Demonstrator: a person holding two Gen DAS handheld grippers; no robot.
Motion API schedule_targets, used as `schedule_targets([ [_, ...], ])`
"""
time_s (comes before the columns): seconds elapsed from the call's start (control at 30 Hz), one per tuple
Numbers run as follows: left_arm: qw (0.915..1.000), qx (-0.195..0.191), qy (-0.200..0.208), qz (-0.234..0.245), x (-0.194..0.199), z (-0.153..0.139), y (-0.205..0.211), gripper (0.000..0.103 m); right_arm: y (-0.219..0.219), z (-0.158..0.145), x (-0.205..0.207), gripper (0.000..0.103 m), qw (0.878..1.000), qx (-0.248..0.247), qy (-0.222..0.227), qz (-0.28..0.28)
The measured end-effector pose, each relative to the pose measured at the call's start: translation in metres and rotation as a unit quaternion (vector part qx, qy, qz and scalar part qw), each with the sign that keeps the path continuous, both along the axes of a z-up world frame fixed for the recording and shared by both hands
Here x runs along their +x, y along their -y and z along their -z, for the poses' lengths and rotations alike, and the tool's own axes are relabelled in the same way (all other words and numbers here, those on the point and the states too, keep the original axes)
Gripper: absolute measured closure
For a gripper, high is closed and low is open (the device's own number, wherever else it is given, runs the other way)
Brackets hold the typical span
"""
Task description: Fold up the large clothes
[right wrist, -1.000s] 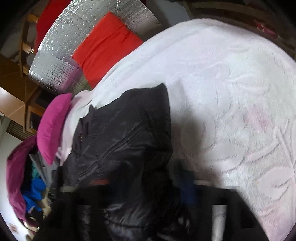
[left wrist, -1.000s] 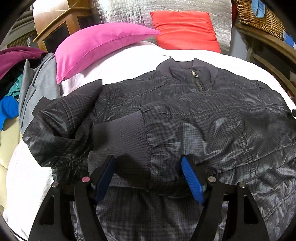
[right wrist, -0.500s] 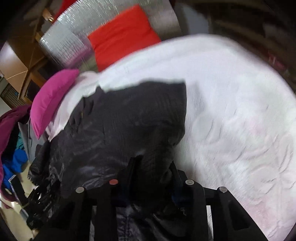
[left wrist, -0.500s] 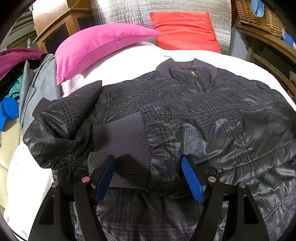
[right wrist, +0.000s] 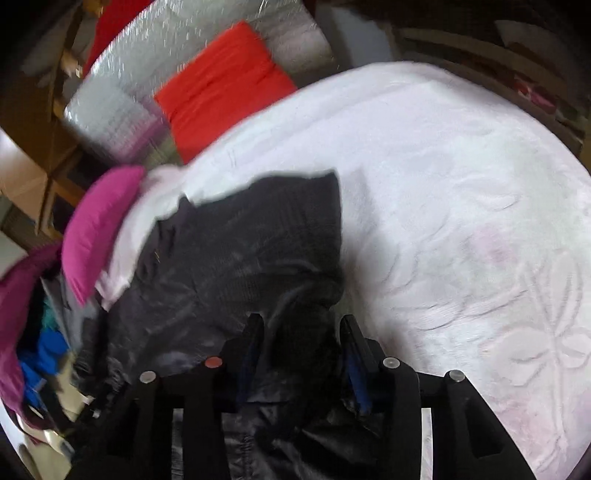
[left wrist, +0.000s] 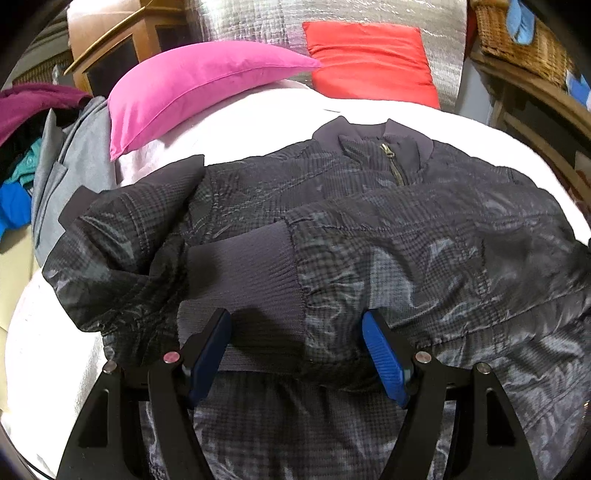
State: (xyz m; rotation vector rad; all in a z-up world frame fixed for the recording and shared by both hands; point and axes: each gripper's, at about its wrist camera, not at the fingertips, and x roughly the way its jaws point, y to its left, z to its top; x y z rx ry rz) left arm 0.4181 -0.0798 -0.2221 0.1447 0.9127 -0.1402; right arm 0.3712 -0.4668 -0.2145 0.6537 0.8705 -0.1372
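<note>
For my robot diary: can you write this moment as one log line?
left gripper: open over cuff | right gripper: opening, jacket fabric between jaws | bed: jacket partly folded

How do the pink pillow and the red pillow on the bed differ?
The pink pillow is magenta and lies at a slant on the white bedspread; the red pillow is orange-red and leans upright against the silver quilted backing. The pink one sits nearer the dark jacket; the red one sits behind it. Both are plain, single-coloured cushions.
</note>
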Motion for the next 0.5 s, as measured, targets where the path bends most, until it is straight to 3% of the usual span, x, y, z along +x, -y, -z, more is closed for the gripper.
schedule_targets([
  [0.1,0.9999,-0.009,0.002,-0.005,0.000,-0.003,-0.005,0.029,0.004,-0.027,-0.018,0.056,0.999,0.006,0.051,-0.003],
  [0.2,0.9998,-0.017,0.003,-0.009,0.000,-0.006,-0.009,0.029,-0.006,-0.040,-0.030,0.056,0.994,0.059,0.078,-0.053],
  [0.33,0.9998,-0.011,0.000,-0.015,-0.001,-0.004,-0.012,0.029,-0.044,-0.014,-0.014,0.056,0.981,0.149,0.035,-0.122],
  [0.43,0.9998,-0.013,-0.006,-0.016,-0.001,-0.002,-0.014,0.029,-0.069,0.018,-0.005,0.056,0.969,0.203,-0.019,-0.137],
  [0.5,0.9998,-0.005,-0.009,-0.016,0.000,0.001,-0.014,0.029,-0.075,0.032,-0.001,0.057,0.967,0.219,-0.032,-0.123],
])
